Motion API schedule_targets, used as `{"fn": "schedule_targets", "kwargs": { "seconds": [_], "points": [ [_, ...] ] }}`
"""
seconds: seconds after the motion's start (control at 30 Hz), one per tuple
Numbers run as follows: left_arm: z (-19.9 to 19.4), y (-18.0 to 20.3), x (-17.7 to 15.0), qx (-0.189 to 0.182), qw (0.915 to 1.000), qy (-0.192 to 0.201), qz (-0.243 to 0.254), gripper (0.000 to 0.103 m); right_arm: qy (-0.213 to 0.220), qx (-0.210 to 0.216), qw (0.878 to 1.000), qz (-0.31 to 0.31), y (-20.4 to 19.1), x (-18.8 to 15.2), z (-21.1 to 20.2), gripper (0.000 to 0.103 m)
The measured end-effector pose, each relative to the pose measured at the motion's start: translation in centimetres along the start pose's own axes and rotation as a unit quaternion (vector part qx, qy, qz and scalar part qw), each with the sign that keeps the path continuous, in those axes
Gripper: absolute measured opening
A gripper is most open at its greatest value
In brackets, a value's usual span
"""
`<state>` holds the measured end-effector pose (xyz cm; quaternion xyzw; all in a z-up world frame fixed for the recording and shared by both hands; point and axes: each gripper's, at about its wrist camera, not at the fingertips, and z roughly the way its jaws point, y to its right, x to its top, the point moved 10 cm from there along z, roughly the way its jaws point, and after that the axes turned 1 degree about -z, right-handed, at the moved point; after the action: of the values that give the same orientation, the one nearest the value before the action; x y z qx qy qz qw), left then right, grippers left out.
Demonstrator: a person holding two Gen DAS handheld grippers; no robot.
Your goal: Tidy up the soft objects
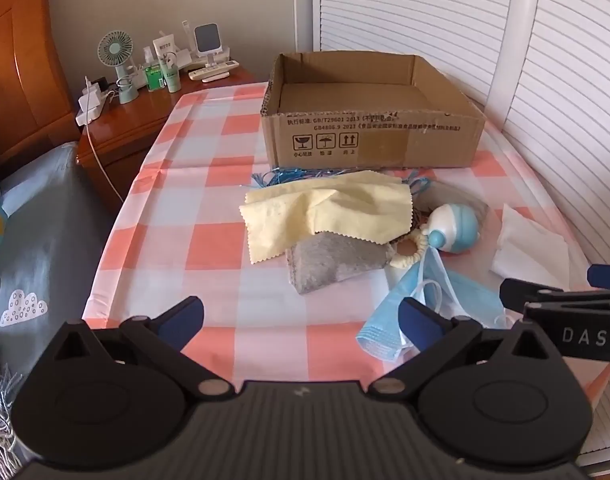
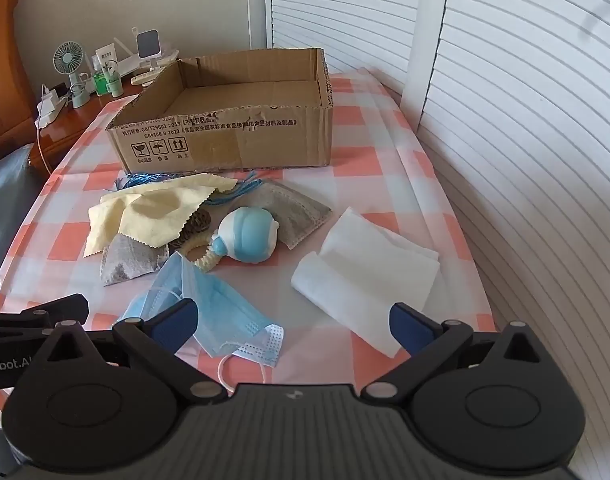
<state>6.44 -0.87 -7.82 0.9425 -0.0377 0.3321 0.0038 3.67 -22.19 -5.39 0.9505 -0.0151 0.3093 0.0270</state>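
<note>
Left wrist view, blue string (image 1: 293, 176) mostly hidden under yellow cloth (image 1: 325, 212) before empty box (image 1: 373, 120), left gripper (image 1: 301, 320) and right gripper (image 2: 293, 320) spread wide, empty, hovering level over face mask (image 2: 221, 312).

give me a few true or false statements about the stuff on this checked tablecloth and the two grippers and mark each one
1. The cardboard box has nothing in it. True.
2. The left gripper is shut on the yellow cloth. False: its jaws are open and hold nothing; the cloth lies on the table ahead.
3. The blue face mask lies outside the box, nearest the grippers. True.
4. The white folded cloth sits inside the box. False: it lies on the checked tablecloth, to the right of the pile.
5. The right gripper is open. True.
</note>
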Motion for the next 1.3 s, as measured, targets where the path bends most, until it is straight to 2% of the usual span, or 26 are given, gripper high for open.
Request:
{"fn": "schedule_targets", "kwargs": {
  "seconds": [1.3],
  "points": [
    [0.13, 0.36, 0.21, -0.004, 1.0000, -0.002, 0.005, 0.102, 0.005, -0.005, 1.000, 0.005, 0.25, 0.17, -0.08, 0.103]
  ]
}}
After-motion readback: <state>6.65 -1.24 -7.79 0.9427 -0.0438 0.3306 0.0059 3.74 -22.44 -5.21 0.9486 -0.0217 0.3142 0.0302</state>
